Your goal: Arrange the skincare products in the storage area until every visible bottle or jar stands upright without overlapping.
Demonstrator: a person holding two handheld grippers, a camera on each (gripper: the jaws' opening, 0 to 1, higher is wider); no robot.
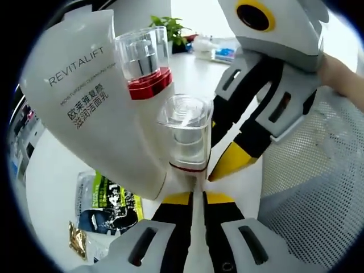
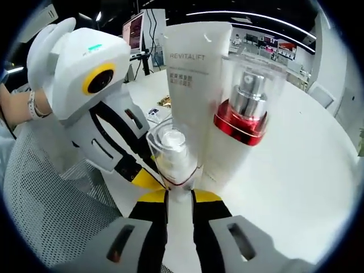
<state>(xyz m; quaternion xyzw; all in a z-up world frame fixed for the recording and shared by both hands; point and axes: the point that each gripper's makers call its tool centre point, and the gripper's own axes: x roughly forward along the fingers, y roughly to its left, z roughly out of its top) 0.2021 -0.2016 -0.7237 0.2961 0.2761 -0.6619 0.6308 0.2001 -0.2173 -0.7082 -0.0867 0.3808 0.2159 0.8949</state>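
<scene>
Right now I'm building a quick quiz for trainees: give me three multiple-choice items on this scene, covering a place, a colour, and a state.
1. Where is the REVITALIFT tube?
A. behind the small clear-capped bottle
B. inside the mesh basket
C. on the sachets

2. What colour is the band on the pump bottle?
A. blue
B. red
C. green

3. How do the right gripper's jaws stand?
A. wide open
B. pointing away
C. closed on the small bottle's base

Answers: 1 A, it rises behind the bottle; 2 B, a red collar under the pump; 3 C, yellow tips flank the base.

White Revitalift tube (image 2: 196,79), red-collared pump bottle (image 2: 242,122), small clear-capped bottle (image 2: 172,156) upright, clustered.
</scene>
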